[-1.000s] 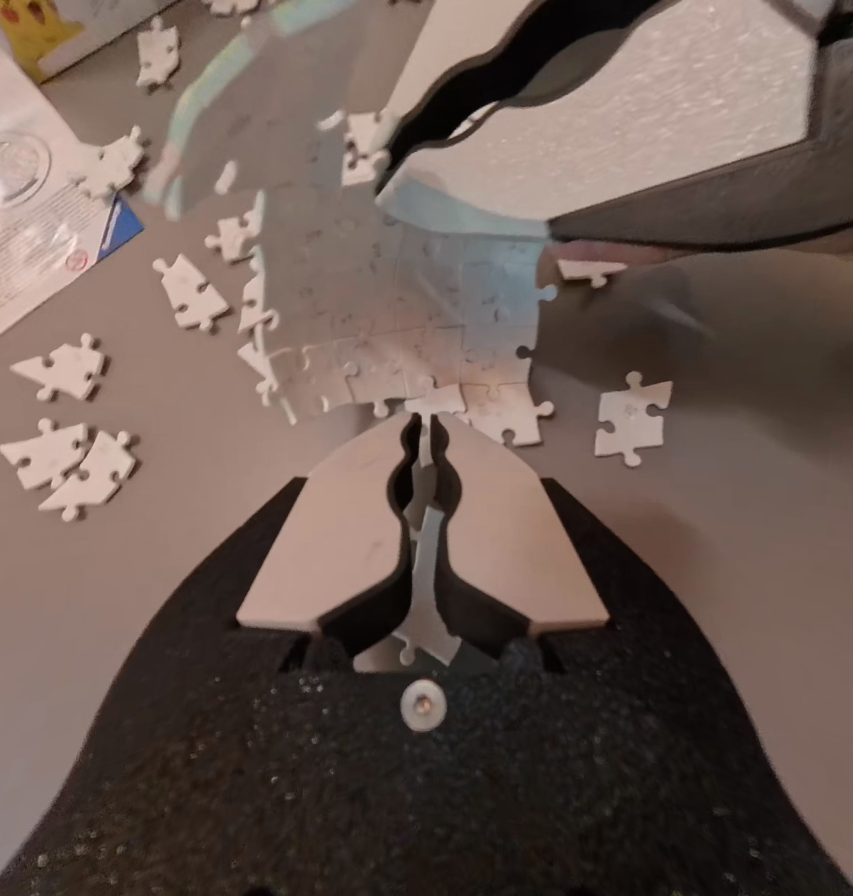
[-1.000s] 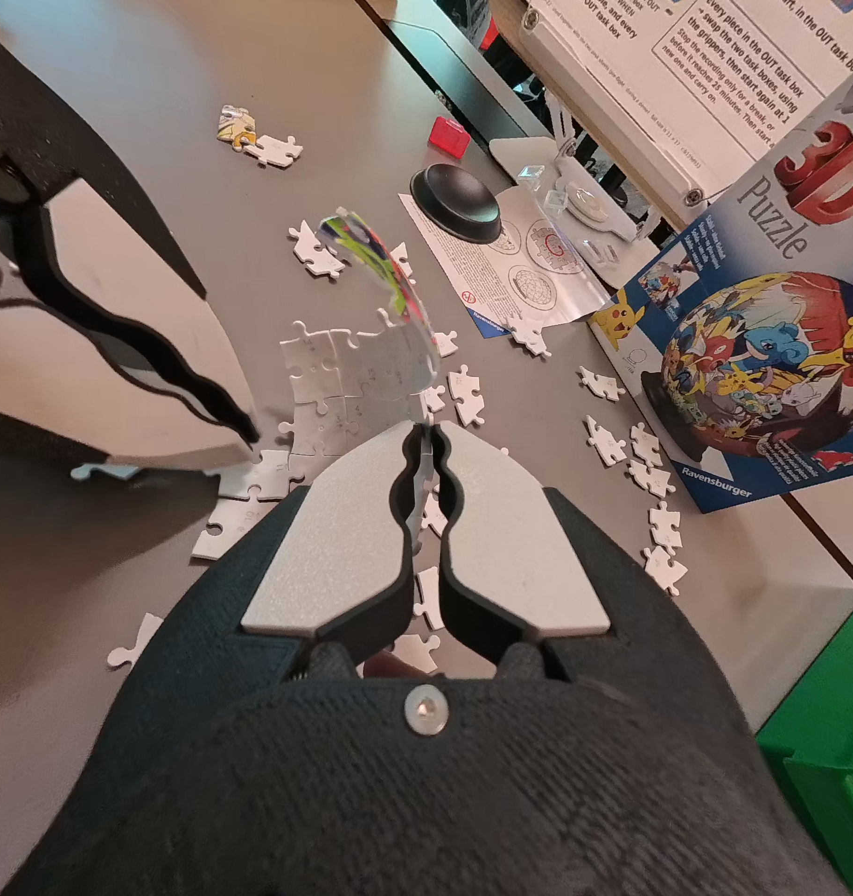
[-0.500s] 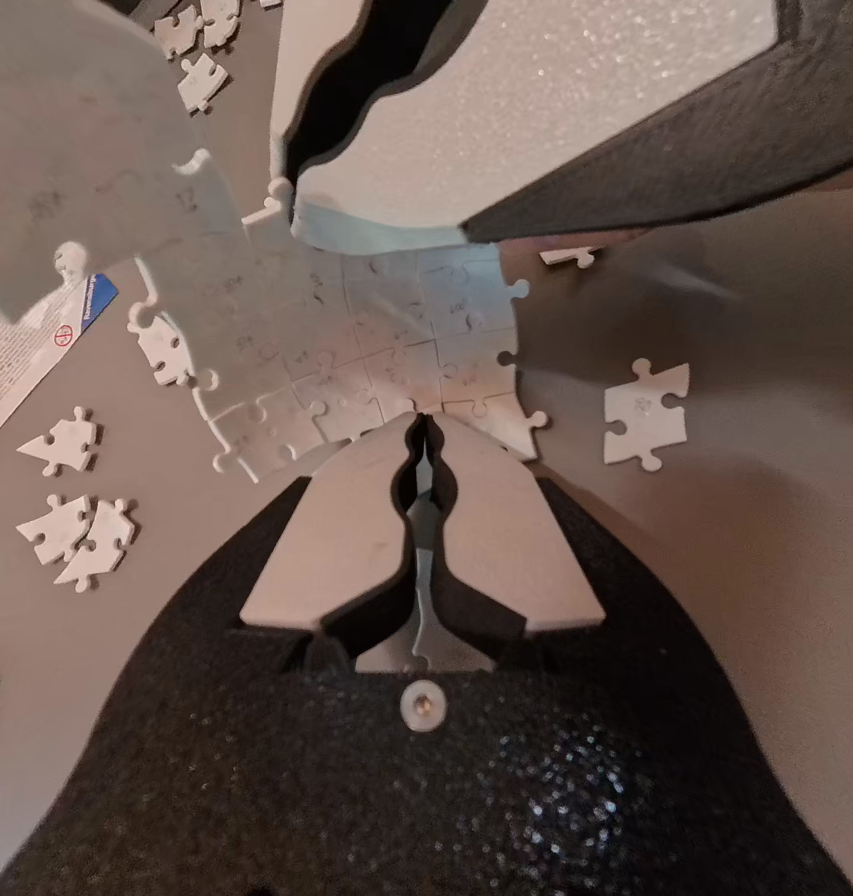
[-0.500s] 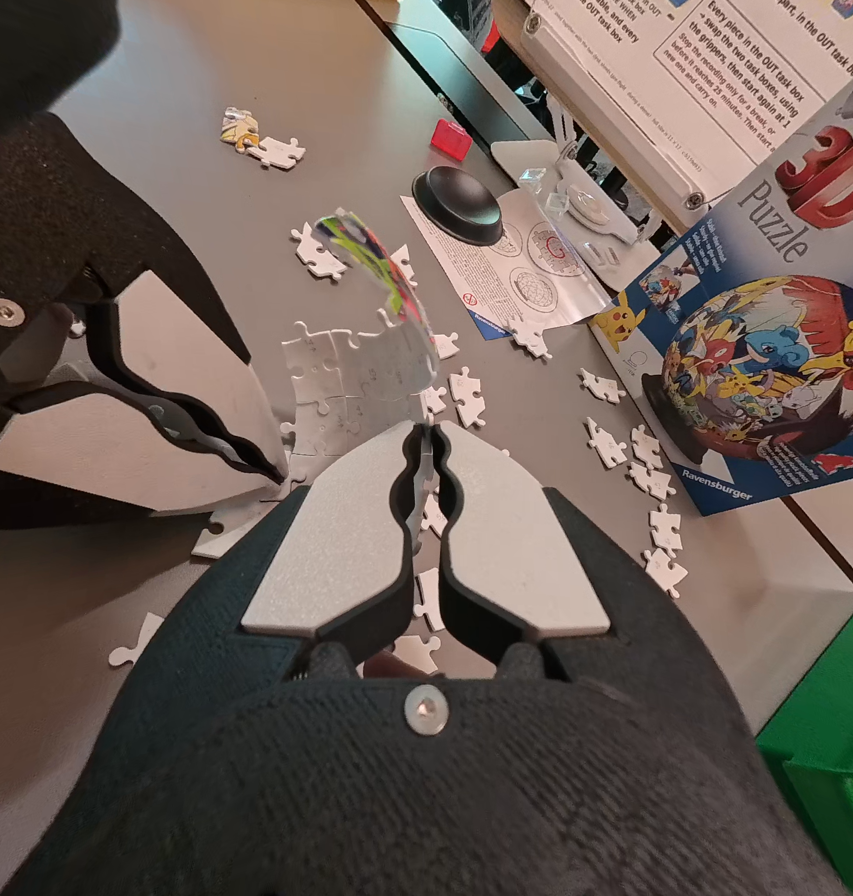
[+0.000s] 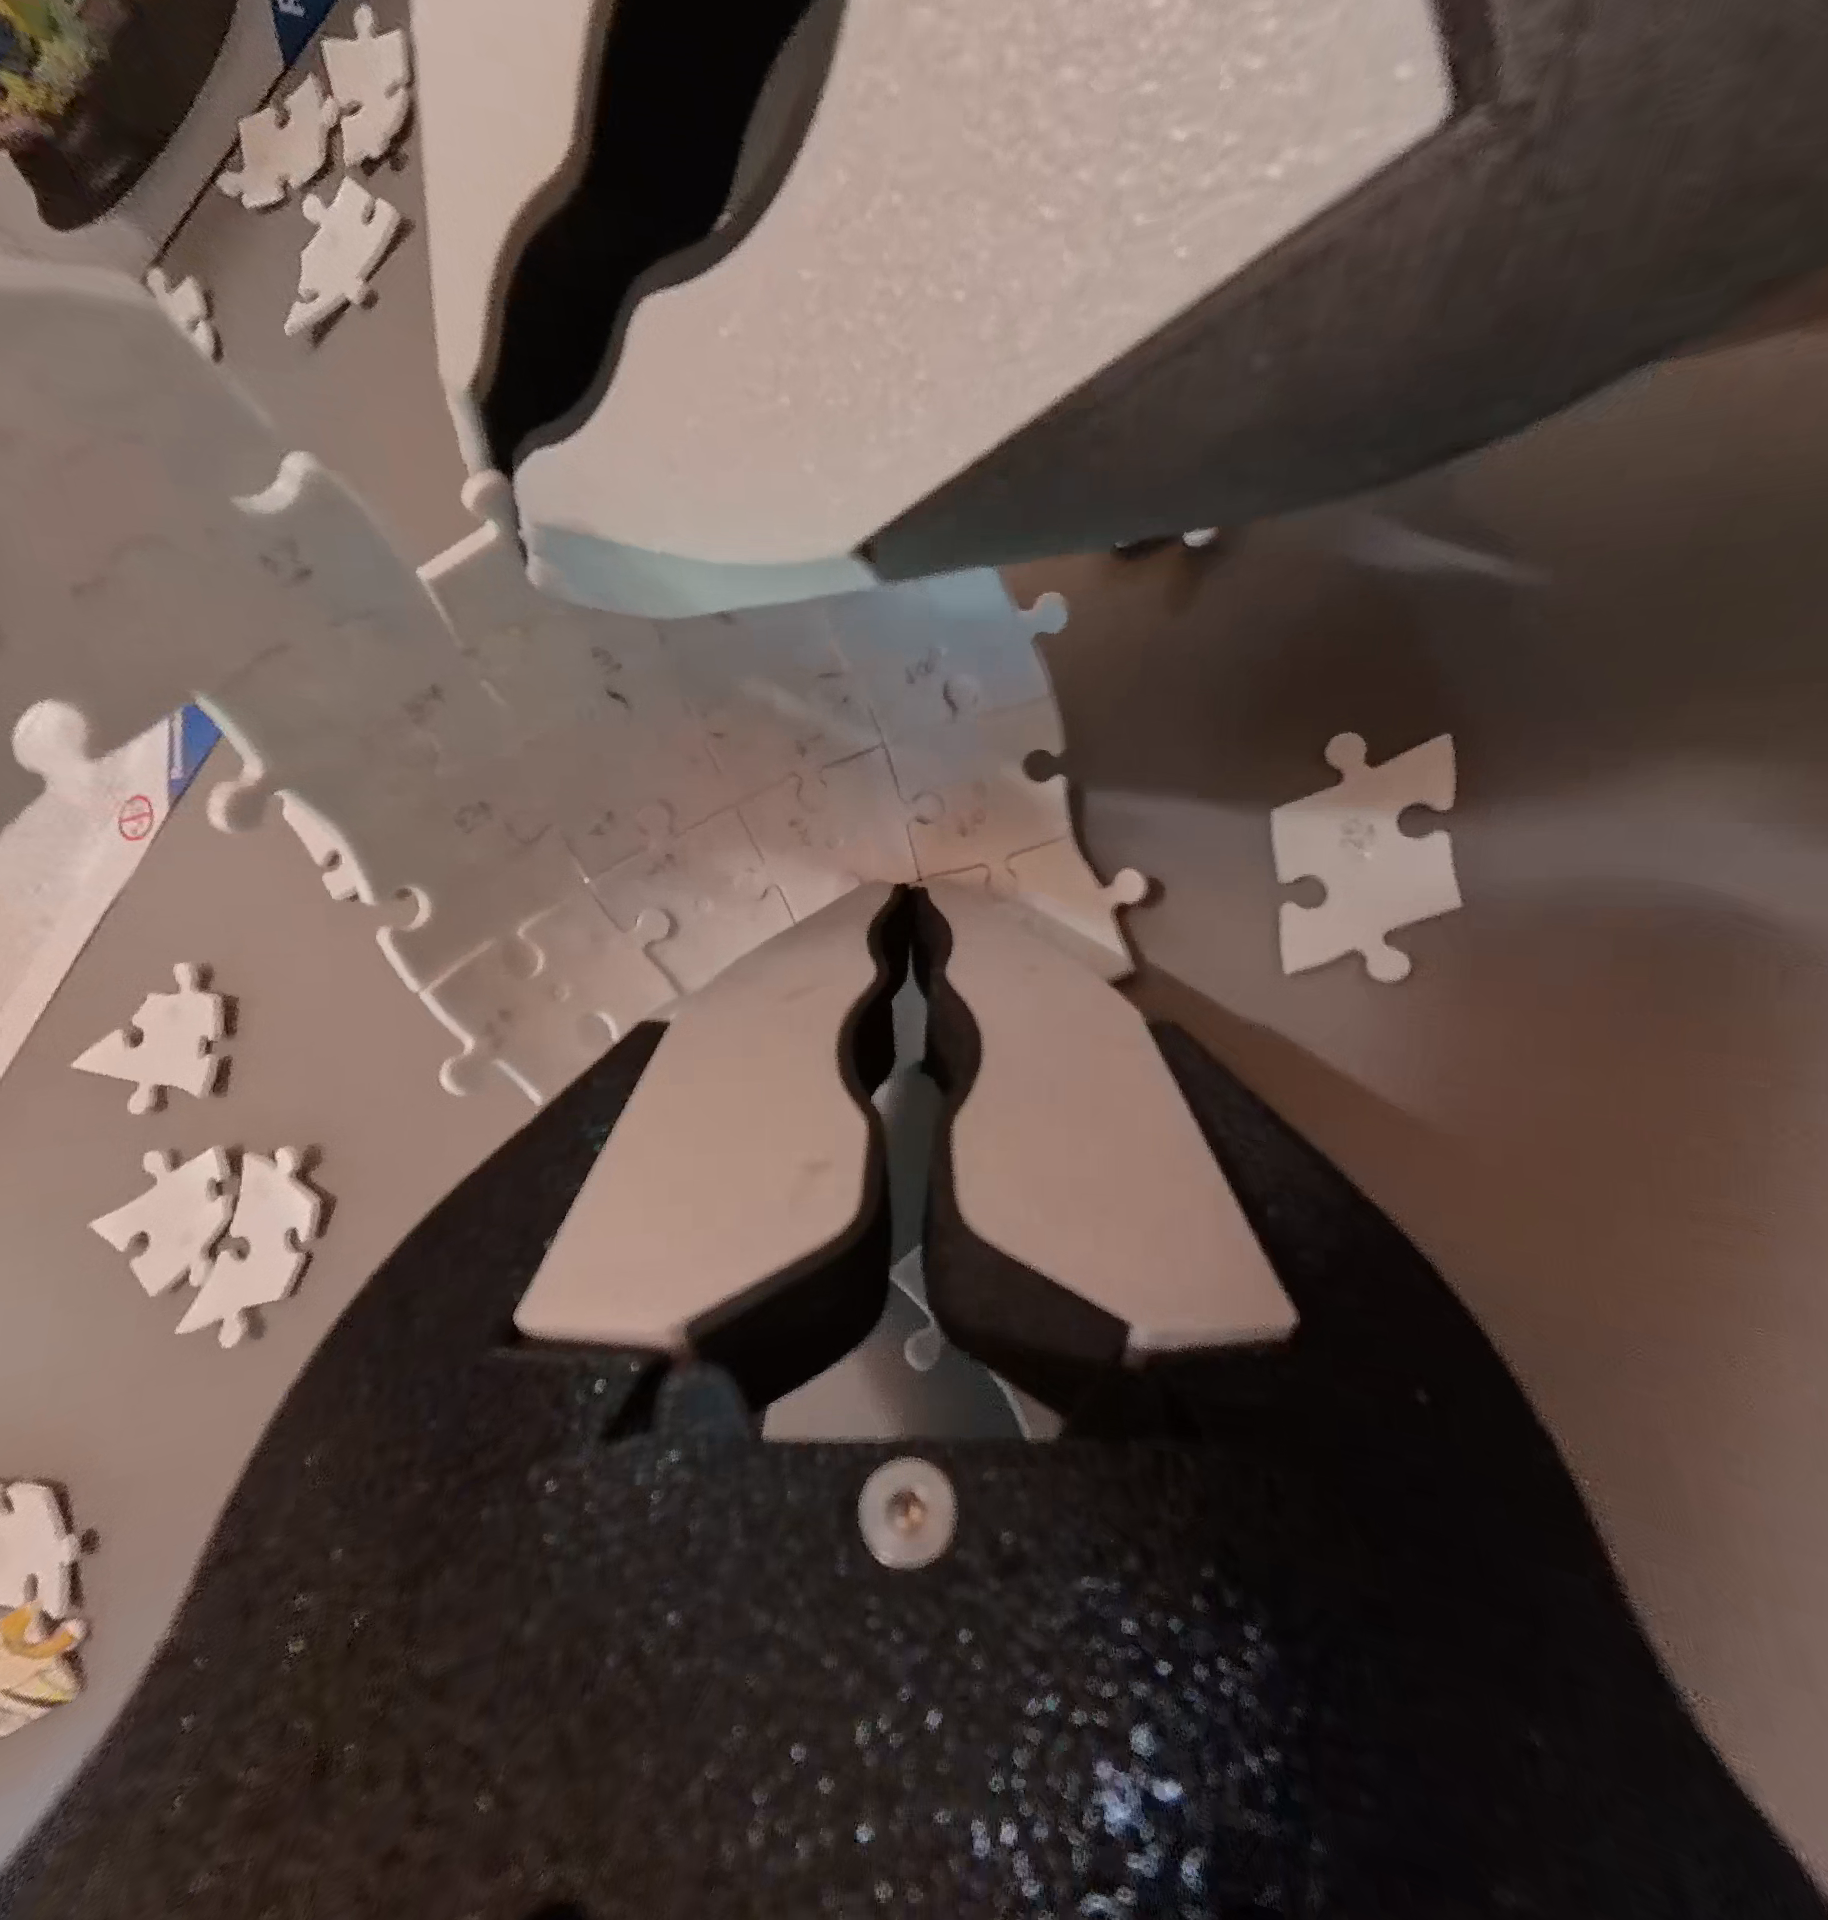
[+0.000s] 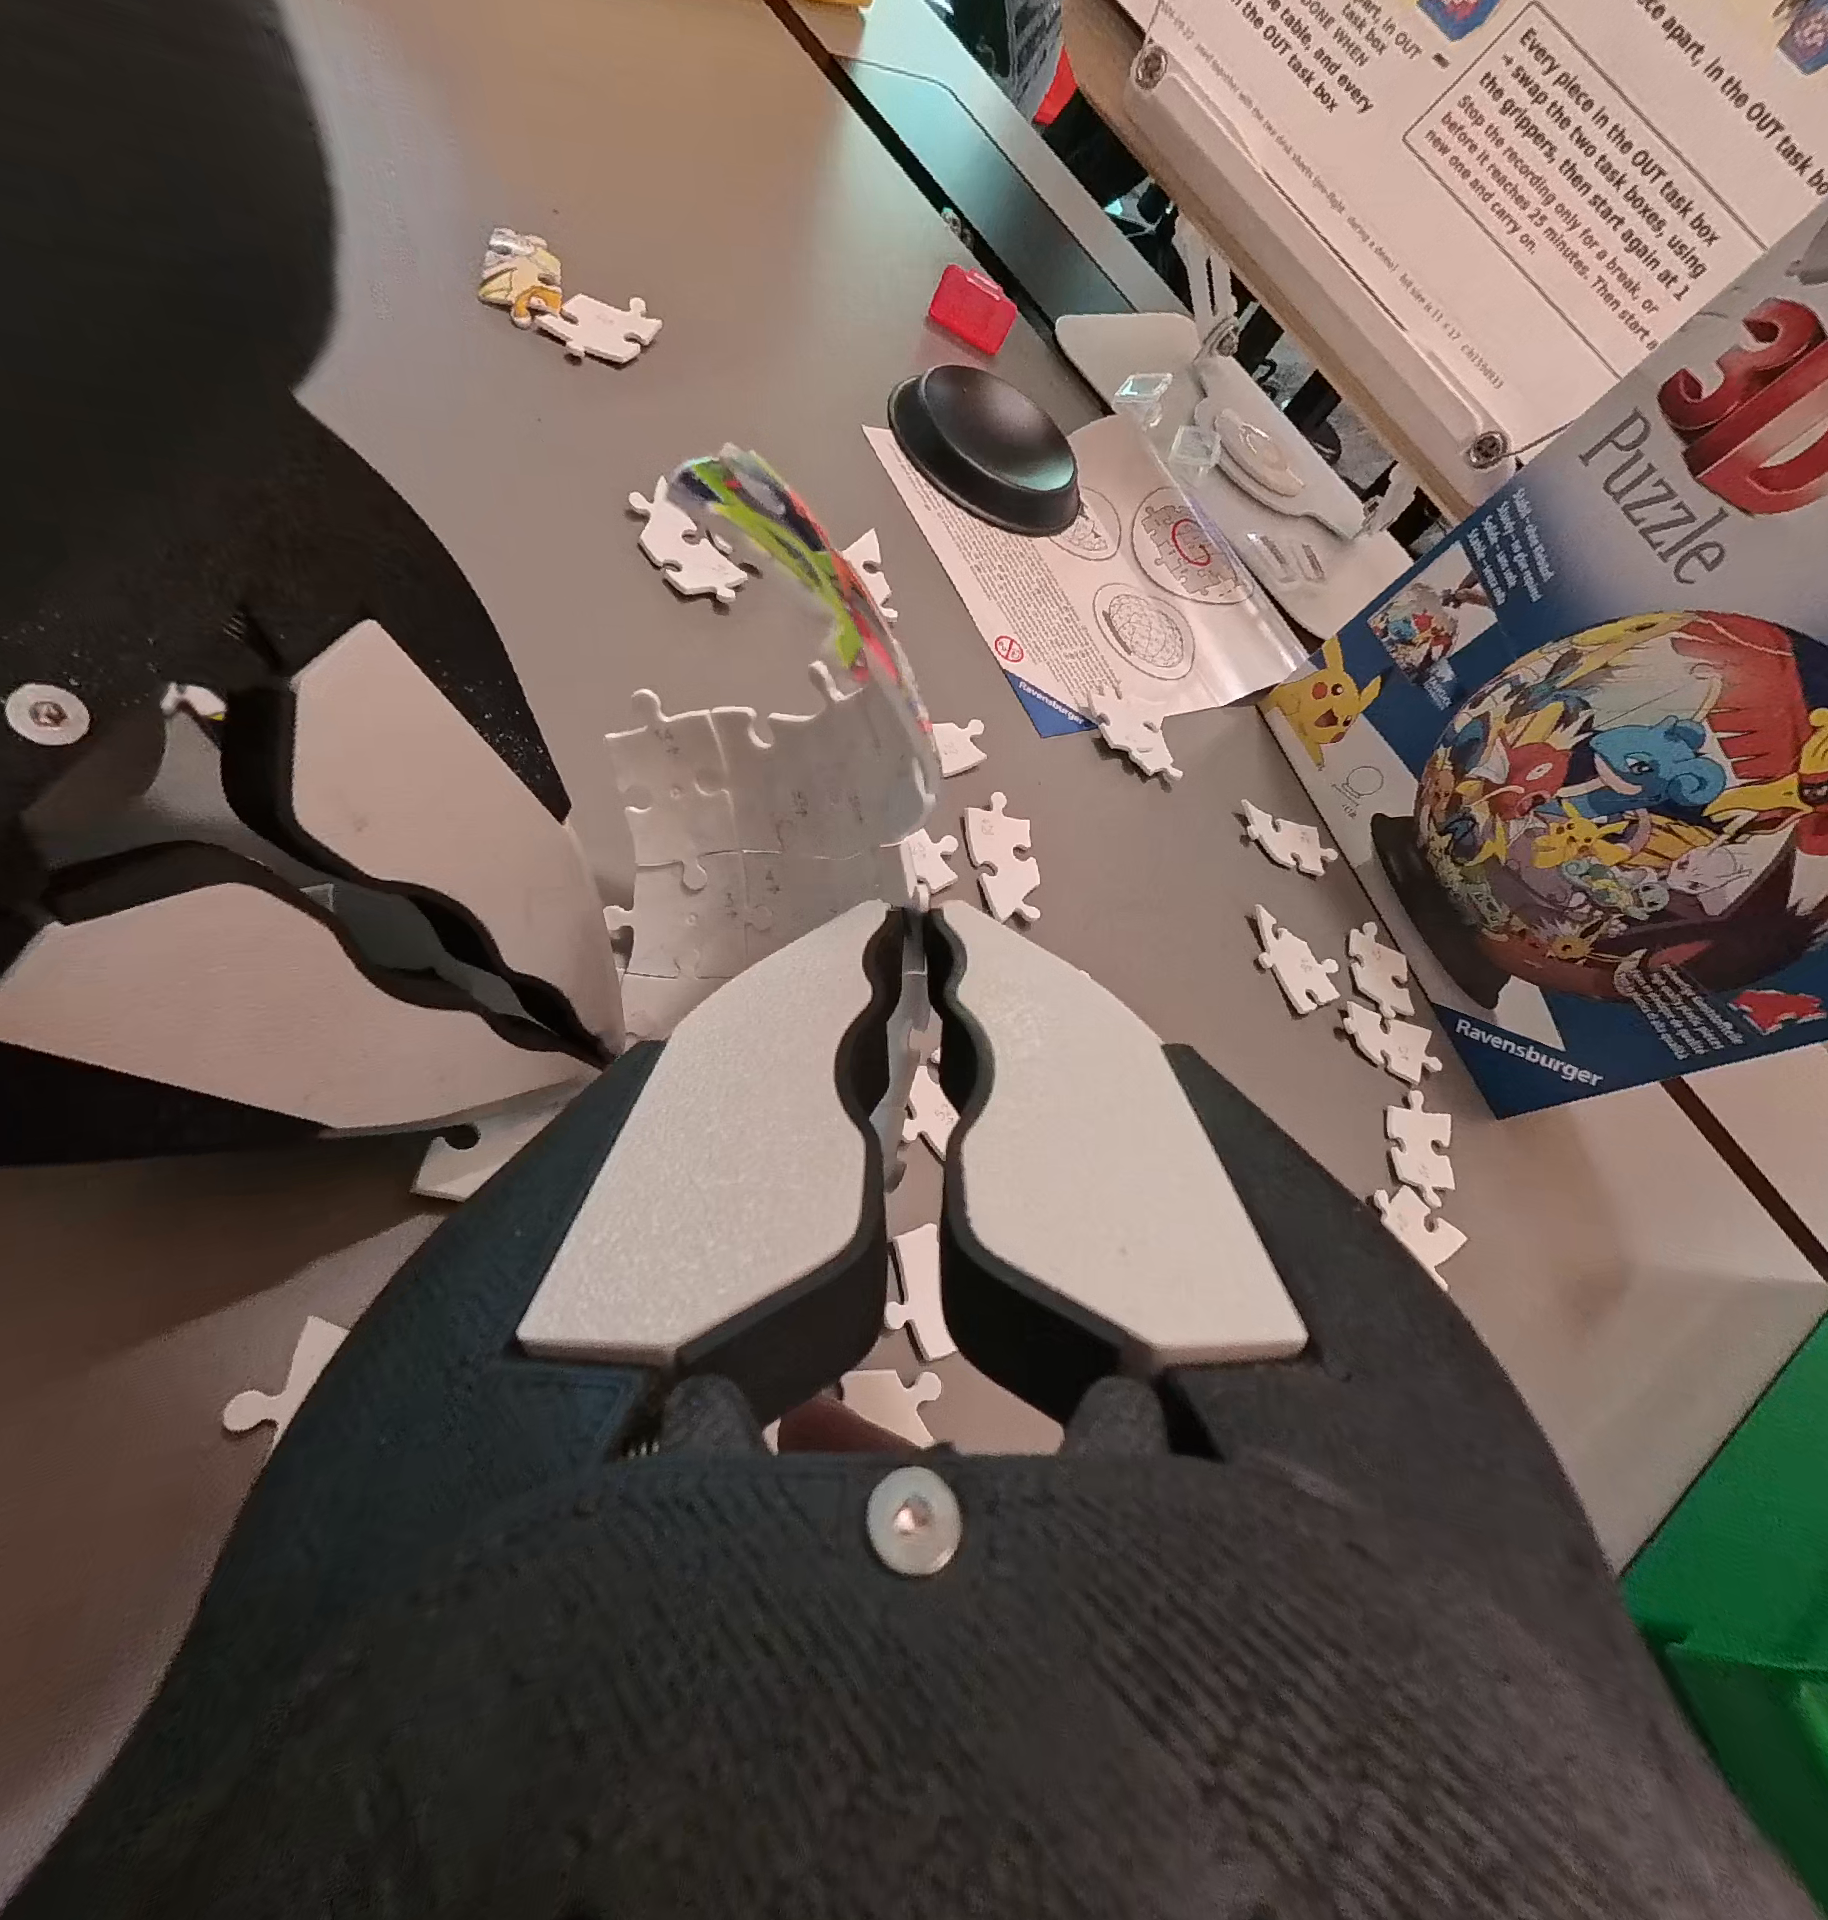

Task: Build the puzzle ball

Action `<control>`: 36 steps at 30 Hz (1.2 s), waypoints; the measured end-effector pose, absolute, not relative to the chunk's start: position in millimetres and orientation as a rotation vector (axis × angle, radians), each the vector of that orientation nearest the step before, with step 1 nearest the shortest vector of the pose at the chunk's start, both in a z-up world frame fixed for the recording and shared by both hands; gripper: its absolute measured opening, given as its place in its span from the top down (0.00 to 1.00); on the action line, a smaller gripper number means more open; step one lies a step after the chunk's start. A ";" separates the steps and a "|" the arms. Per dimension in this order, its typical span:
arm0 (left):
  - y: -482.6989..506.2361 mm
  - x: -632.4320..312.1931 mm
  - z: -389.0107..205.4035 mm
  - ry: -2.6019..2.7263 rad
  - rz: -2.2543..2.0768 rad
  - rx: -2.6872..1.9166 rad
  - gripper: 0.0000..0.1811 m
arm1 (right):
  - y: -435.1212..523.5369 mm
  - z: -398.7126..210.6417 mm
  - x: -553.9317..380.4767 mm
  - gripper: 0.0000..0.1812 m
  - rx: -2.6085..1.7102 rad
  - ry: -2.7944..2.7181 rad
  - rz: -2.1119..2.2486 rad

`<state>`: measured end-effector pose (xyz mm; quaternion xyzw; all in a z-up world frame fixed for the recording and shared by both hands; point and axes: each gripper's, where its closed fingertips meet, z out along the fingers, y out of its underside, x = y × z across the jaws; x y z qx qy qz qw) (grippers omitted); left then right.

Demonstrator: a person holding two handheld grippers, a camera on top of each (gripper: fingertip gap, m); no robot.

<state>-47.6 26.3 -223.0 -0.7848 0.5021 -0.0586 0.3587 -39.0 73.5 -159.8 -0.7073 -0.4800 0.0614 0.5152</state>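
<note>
White curved puzzle shell point(image 6: 775, 821) clamped at its edge by left gripper point(image 5: 908, 914) and right gripper point(image 6: 915, 920), loose pieces point(image 6: 1393, 1039) beside shell, puzzle box point(image 6: 1658, 779) beyond.

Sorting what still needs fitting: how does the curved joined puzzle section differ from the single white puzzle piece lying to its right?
The curved joined puzzle section is many interlocked pieces, held off the table; the single white puzzle piece lies flat, alone, ungripped. Both show white numbered backs.
</note>
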 end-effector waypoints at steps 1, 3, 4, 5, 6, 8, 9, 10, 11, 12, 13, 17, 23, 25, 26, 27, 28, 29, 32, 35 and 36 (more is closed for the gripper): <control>27.5 -48.3 -218.7 1.281 -0.140 -1.994 1.00 | 73.5 -159.8 -39.0 0.98 -1.699 -1.152 0.148; 29.2 -49.3 -203.1 1.210 -0.159 -1.928 1.00 | 73.9 -160.2 -38.0 0.98 -1.700 -1.150 0.147; 28.0 -51.3 -198.0 1.185 -0.183 -1.929 1.00 | 73.9 -160.3 -37.5 0.98 -1.701 -1.149 0.148; 27.1 -55.2 -194.9 1.162 -0.194 -1.944 1.00 | 74.0 -160.3 -37.4 0.98 -1.703 -1.146 0.153; 26.2 -60.5 -193.6 1.147 -0.194 -1.962 1.00 | 74.1 -160.4 -37.3 0.98 -1.703 -1.147 0.154; 24.0 -74.4 -194.5 1.133 -0.163 -2.000 1.00 | 74.2 -160.3 -37.5 0.98 -1.697 -1.152 0.152; 22.7 -82.8 -196.3 1.130 -0.136 -2.019 1.00 | 74.3 -160.3 -37.5 0.98 -1.697 -1.153 0.151; 20.9 -91.6 -198.6 1.130 -0.110 -2.039 1.00 | 74.3 -160.2 -37.2 0.98 -1.696 -1.154 0.150; 18.4 -99.9 -201.0 1.130 -0.092 -2.059 1.00 | 74.5 -159.9 -36.8 0.98 -1.694 -1.156 0.147; 14.6 -106.5 -203.2 1.131 -0.093 -2.079 0.99 | 74.8 -159.8 -36.0 0.98 -1.694 -1.156 0.143; 9.4 -111.1 -205.3 1.130 -0.114 -2.099 0.95 | 75.2 -159.8 -35.1 0.98 -1.695 -1.155 0.141; -13.9 -111.2 -208.5 1.090 -0.290 -2.153 0.90 | 75.5 -159.9 -33.9 0.98 -1.696 -1.152 0.151; -24.1 -107.5 -222.1 1.156 -0.272 -2.193 0.82 | 74.7 -159.5 -34.1 0.98 -1.696 -1.153 0.159; -25.0 -103.4 -222.9 1.144 -0.306 -2.211 0.83 | 74.2 -159.5 -33.6 0.98 -1.695 -1.161 0.155; -24.8 -102.3 -223.1 1.134 -0.316 -2.222 0.83 | 74.1 -159.4 -33.2 0.98 -1.695 -1.166 0.153; -24.4 -101.5 -223.3 1.124 -0.322 -2.232 0.83 | 73.9 -159.4 -32.9 0.98 -1.694 -1.168 0.152; -24.3 -100.8 -223.6 1.117 -0.329 -2.241 0.83 | 73.9 -159.1 -32.7 0.98 -1.692 -1.170 0.153; -24.0 -100.1 -223.6 1.109 -0.331 -2.247 0.83 | 73.5 -158.6 -32.8 0.98 -1.685 -1.176 0.153; -19.5 -101.0 -223.5 1.048 -0.304 -2.263 0.87 | 72.6 -157.0 -32.6 0.98 -1.661 -1.201 0.124; -13.7 -101.9 -224.0 0.927 -0.296 -2.289 0.92 | 70.5 -154.8 -34.3 0.98 -1.634 -1.241 0.078; -11.7 -101.9 -224.2 0.886 -0.292 -2.293 0.94 | 69.7 -153.8 -34.9 0.98 -1.617 -1.267 0.044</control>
